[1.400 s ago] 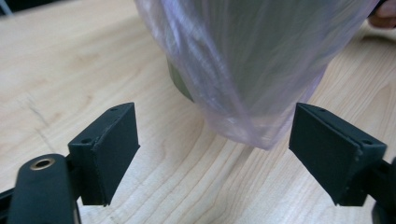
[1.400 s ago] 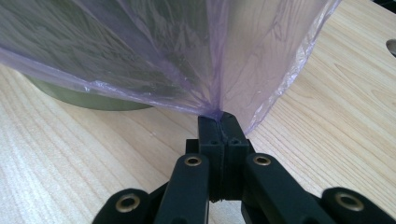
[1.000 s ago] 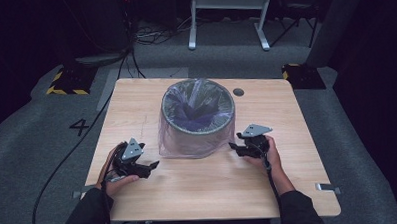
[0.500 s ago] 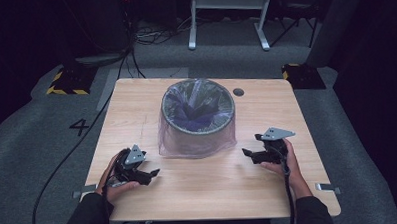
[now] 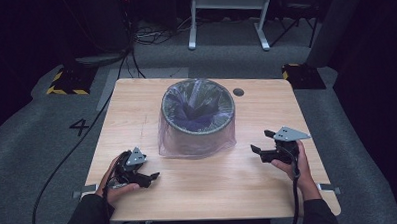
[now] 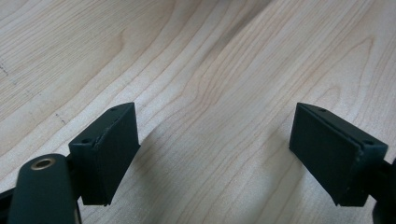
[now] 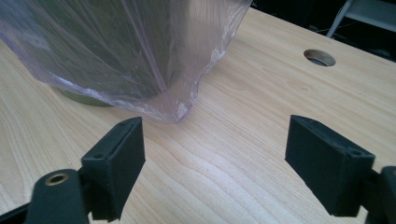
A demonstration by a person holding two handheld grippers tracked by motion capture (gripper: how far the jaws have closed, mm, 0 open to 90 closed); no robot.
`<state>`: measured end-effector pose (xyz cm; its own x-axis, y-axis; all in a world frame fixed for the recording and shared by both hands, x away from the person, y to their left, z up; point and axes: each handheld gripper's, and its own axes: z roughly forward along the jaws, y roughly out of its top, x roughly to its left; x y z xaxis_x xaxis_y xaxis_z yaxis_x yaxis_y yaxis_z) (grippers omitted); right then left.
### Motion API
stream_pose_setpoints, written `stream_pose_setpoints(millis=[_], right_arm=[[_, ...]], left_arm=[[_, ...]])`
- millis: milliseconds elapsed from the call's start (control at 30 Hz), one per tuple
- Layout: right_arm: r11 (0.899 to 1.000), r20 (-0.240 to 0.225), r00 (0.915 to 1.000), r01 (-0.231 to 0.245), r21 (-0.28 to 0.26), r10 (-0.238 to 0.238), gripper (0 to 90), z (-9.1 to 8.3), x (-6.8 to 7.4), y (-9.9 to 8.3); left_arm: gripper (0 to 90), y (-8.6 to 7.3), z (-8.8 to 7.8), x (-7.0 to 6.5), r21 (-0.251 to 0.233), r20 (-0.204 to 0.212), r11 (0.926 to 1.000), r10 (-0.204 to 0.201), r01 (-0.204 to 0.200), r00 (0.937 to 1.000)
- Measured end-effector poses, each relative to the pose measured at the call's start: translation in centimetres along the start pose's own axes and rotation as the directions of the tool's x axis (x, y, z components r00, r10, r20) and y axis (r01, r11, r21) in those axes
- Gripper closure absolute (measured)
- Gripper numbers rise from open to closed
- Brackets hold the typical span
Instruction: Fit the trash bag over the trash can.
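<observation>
A round grey bin (image 5: 198, 123) stands at the middle of the wooden table (image 5: 214, 186), lined with a clear purplish plastic bag (image 5: 197, 142) that drapes over its rim down to the tabletop. In the right gripper view the bag (image 7: 135, 56) hangs just ahead of the jaws. My left gripper (image 5: 148, 178) rests low near the table's front left, open, with bare wood between its jaws (image 6: 215, 154). My right gripper (image 5: 260, 145) is held to the right of the bin, open and empty (image 7: 212, 163), a short gap from the bag's hem.
A round cable hole (image 5: 238, 92) sits in the table behind and right of the bin, seen as a cable hole (image 7: 319, 58) in the right gripper view. Cables trail off the front edge. Dark floor, a yellow-striped block (image 5: 65, 82) and a white frame (image 5: 228, 21) lie beyond.
Both grippers have drawn back from the bin toward the front of the table, the left to the front left, the right outward to the right. The bag and bin have stayed put.
</observation>
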<state>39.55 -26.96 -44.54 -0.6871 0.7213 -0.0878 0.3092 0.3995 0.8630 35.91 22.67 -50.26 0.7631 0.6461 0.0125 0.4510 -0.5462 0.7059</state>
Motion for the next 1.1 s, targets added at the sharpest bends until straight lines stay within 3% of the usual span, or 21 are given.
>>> stream_pose_setpoints(millis=[167,500,1100], right_arm=[[0.999,-0.015,0.9998,0.010,-0.036,-0.010,21.3,-0.6,0.4,0.9],[0.993,-0.002,0.9953,0.097,-0.063,-0.097,20.3,-1.3,1.6,3.4],[0.985,-0.031,0.9939,0.101,-0.141,-0.106,21.2,-1.6,2.3,8.3]], left_arm=[[14.4,-0.1,0.1,0.2,-0.008,0.017,0.9999,-0.008,0.008,0.9998],[14.2,-0.1,0.2,0.3,-0.008,0.021,1.0000,-0.004,0.004,0.9998],[13.9,-0.1,0.2,0.3,-0.004,0.023,1.0000,-0.005,0.005,0.9997]])
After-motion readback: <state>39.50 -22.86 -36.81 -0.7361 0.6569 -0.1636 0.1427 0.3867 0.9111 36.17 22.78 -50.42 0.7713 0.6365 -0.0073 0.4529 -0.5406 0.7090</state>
